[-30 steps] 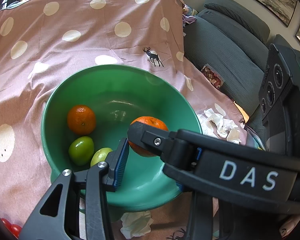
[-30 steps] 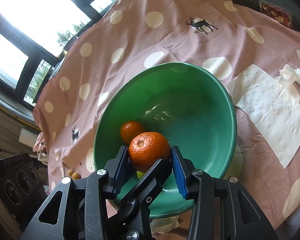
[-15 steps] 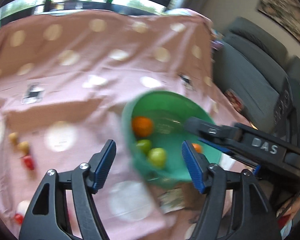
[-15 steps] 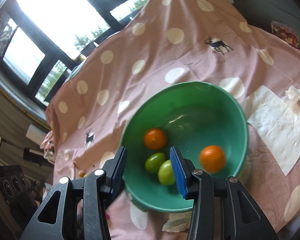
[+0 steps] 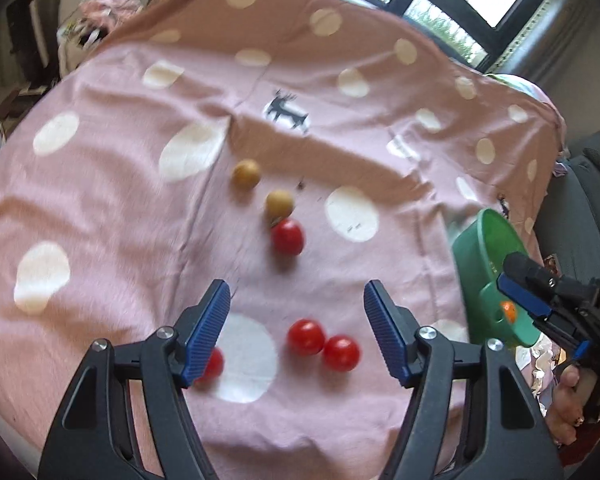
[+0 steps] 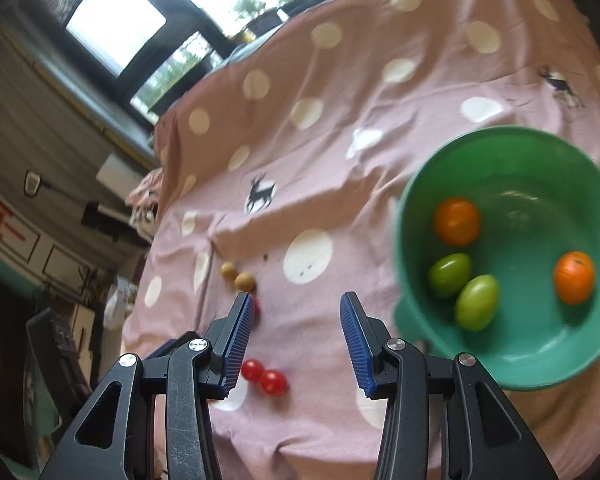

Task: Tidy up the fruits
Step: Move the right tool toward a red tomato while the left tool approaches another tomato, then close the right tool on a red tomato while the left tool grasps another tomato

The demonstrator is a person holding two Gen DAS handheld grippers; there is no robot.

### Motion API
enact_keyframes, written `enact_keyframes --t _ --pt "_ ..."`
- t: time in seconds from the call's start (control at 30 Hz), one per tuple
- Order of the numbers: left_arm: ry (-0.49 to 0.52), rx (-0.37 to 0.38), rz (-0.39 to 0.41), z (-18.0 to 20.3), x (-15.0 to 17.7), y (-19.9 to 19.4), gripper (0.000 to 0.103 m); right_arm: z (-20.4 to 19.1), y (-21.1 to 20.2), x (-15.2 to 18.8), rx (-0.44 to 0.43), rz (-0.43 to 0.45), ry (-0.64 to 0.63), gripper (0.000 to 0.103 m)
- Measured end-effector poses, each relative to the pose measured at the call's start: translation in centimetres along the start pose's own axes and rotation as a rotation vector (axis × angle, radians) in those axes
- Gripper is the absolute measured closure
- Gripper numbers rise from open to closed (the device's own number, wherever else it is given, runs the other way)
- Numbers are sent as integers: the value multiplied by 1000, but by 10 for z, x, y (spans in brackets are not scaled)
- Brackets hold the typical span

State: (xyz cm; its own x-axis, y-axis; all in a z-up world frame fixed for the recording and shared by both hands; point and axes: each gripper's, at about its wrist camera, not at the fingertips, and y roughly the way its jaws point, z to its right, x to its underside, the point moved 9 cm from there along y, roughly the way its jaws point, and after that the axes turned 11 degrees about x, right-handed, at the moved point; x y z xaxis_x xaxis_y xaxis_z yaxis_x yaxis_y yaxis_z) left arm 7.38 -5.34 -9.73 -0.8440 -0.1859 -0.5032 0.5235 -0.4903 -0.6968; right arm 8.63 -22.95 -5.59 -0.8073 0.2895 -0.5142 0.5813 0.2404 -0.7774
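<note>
Looking down through the left wrist camera, I saw my left gripper (image 5: pixel 296 332) with its jaws spread wide and nothing between the pads. It hung over the pink dotted cloth (image 5: pixel 100 208). Two red tomatoes (image 5: pixel 323 345) lay touching each other just below the gap, at about 6 o'clock from the middle of the view. A third tomato (image 5: pixel 287 237) sat near the centre, and a fourth (image 5: pixel 214 364) peeked out from behind the left pad at 7 o'clock. Two tan fruits (image 5: pixel 262 189) lay toward 12 o'clock of the third tomato, the nearer one touching it or nearly so. The green bowl (image 5: pixel 480 248) stood at 3 o'clock, partly covered by my right gripper (image 5: pixel 540 300).

From the right wrist camera, my right gripper (image 6: pixel 296 340) had its jaws partly apart and held nothing; only cloth showed between the pads. The bowl (image 6: pixel 420 200) filled the view at 3 o'clock. Inside it I counted two oranges (image 6: pixel 457 221) well apart and two green fruits (image 6: pixel 464 286) lying against each other. The tomato pair (image 6: pixel 264 376) showed at 7 o'clock, just beside the left pad. Both views were a little blurred.
</note>
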Motion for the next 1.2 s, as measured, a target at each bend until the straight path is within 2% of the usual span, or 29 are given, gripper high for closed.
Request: enact_keyframes --t 0.13,0.27,0.33,0.47,0.53,0.63,0.87,1.07,1.2 --pt "2 -7 -47 -11 12 13 47 -18 19 14 -10 -70 -42 57" --pt "-42 19 -94 -12 20 30 63 -25 25 22 -16 -94 -62 57" --pt "-44 19 -118 -10 24 37 67 -24 25 24 -19 -99 -60 57" --pt "-46 31 -150 -5 30 47 68 -20 25 24 -20 -107 -42 57" --pt "-51 15 -159 -6 32 50 68 -20 26 26 -21 -111 -45 57" --pt "-45 10 -151 -5 32 52 75 -22 27 30 -18 -121 -63 57" --pt "-43 -11 -79 -11 20 43 76 -27 33 38 -7 -151 -111 57" --pt "-104 -36 8 -34 4 20 75 -40 46 52 -4 -197 -179 57" --pt "-138 -29 44 -42 -3 10 75 -53 60 66 33 -236 -254 57"
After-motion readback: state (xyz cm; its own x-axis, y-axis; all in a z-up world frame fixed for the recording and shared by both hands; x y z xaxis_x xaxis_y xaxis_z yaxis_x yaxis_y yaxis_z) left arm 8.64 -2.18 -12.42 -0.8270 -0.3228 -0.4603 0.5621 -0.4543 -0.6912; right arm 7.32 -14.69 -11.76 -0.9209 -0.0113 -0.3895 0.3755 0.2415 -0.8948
